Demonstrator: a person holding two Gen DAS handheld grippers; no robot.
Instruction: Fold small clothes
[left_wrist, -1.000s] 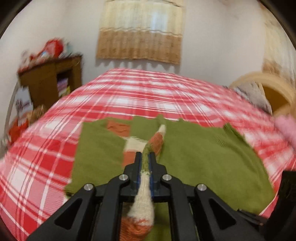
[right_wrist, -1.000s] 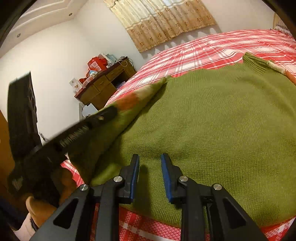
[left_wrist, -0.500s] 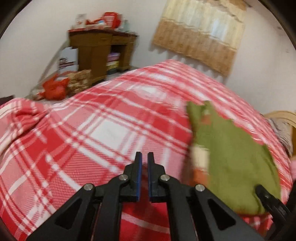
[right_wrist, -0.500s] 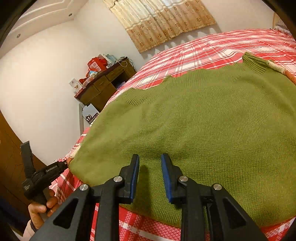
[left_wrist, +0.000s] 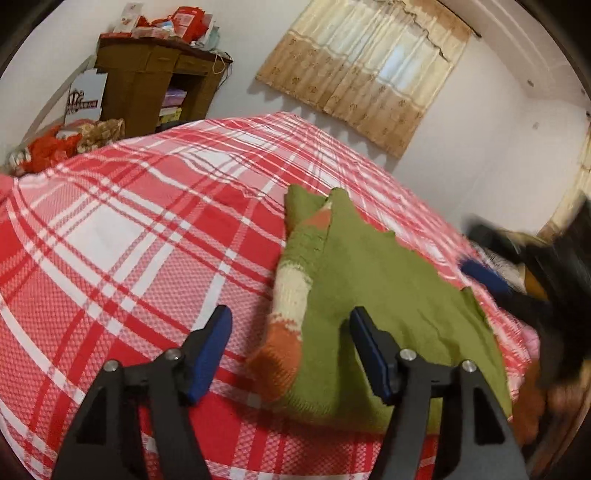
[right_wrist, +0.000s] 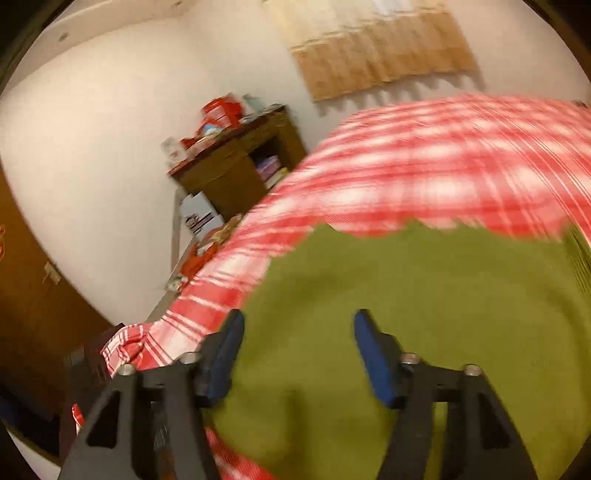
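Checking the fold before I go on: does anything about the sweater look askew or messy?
Mostly tidy. The striped sleeve lies along the green sweater's left edge, its orange cuff poking past the hem onto the plaid bedspread. The far edge is jagged, not straight.

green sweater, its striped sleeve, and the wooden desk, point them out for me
green sweater (left_wrist: 388, 280), left wrist view, on its plain green body
striped sleeve (left_wrist: 291, 291), left wrist view, on the cream band
wooden desk (left_wrist: 147, 81), left wrist view, on its front panel
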